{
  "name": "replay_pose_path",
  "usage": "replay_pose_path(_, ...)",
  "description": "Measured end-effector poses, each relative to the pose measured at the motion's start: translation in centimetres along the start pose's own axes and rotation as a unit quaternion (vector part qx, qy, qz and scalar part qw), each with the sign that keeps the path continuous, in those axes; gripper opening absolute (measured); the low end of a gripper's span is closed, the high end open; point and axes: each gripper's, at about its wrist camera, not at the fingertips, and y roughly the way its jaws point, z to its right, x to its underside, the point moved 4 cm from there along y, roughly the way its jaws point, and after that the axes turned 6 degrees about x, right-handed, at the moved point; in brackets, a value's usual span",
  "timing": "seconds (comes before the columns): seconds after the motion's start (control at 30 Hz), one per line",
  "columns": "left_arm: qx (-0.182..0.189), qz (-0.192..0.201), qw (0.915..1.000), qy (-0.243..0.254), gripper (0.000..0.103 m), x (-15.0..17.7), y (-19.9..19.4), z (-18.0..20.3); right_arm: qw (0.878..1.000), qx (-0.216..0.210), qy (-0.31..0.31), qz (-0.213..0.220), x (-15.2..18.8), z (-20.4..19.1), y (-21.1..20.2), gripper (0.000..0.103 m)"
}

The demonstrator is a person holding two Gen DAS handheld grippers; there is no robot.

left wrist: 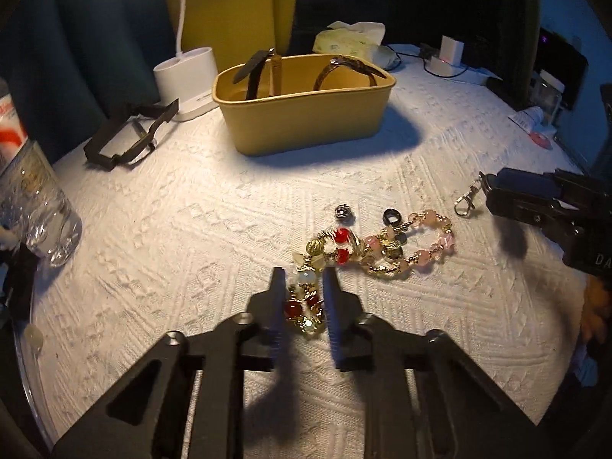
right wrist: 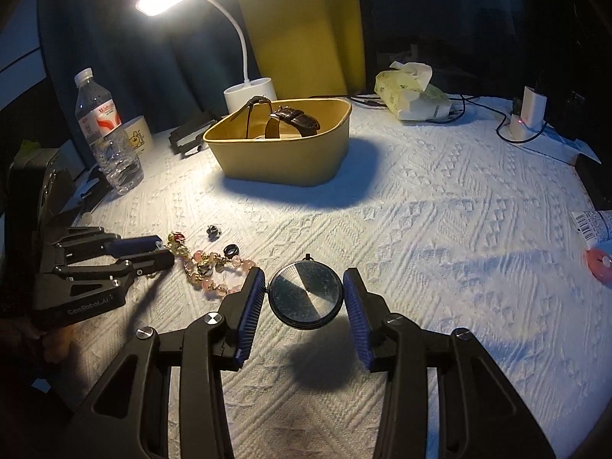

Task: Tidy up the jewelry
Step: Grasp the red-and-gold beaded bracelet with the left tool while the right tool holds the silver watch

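In the left wrist view my left gripper [left wrist: 304, 287] is shut on a red and gold beaded bracelet [left wrist: 336, 246] lying on the white cloth. A pink beaded bracelet [left wrist: 420, 244] is tangled beside it, with a small silver ring [left wrist: 343, 212] and a dark ring [left wrist: 391, 217] close by. My right gripper [right wrist: 306, 290] is shut on a round dark pocket watch [right wrist: 306, 294], held above the cloth over its own shadow. A silver clasp [left wrist: 466, 201] dangles at the right gripper [left wrist: 491, 191]. The yellow tub [right wrist: 275, 157] behind holds strapped wristwatches [right wrist: 294, 118].
A lit desk lamp with a white base [right wrist: 250, 91] stands behind the tub. A water bottle [right wrist: 109, 130] and a mug [right wrist: 137, 134] are at the left, with a black frame [left wrist: 126, 137] near the lamp. A tissue pack [right wrist: 411, 93] and a charger [right wrist: 529, 114] sit at the back right.
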Motion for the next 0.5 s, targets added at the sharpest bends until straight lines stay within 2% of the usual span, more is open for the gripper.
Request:
replay_pose_path(0.13,0.01,0.01,0.9999,-0.005,0.015,0.0,-0.4,0.0,1.0,0.0,0.0,0.002,-0.1,0.0,-0.1,0.042)
replay_pose_path(0.17,0.01,0.017,0.9998,-0.007,0.007,-0.1,-0.7,-0.1,1.0,0.0,-0.001,0.003,-0.1,0.0,-0.1,0.042)
replay_pose_path(0.33,0.009,0.044,0.9989,-0.013,0.006,-0.6,-2.0,-0.4,1.0,-0.002,-0.005,0.009,-0.5,-0.3,-0.4,0.042)
replay_pose_path(0.5,0.011,0.055,0.9983,-0.016,0.006,-0.8,-2.5,-0.5,1.0,-0.004,-0.011,0.016,-1.0,-0.6,-0.6,0.042)
